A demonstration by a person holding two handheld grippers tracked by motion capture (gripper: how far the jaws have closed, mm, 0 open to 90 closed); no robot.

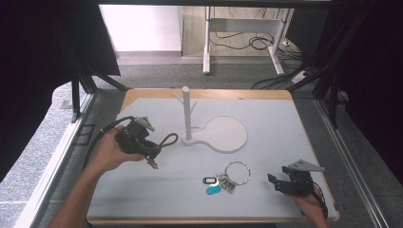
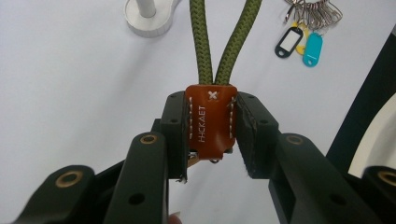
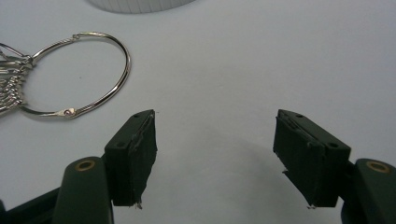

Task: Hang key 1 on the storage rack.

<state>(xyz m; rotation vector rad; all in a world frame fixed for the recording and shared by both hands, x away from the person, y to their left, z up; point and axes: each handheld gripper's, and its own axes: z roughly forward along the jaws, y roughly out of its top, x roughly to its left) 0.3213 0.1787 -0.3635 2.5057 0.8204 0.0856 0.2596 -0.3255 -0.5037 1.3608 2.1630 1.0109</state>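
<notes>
The left gripper (image 2: 211, 126) is pinching the leather tab (image 2: 211, 122) of a green cord loop (image 1: 167, 139), holding the loop toward the peg stand (image 1: 187, 114), probably for hanging. The right gripper (image 3: 215, 156) is resting spread wide on the tabletop (image 1: 266, 199) beside the key ring (image 3: 77, 74).

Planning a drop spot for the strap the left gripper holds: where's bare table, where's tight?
Free: the far right of the table, beyond the white stand, and the near left strip below the left gripper. Crowded: the near middle, where the key ring with its tags lies just left of the open right gripper.
</notes>
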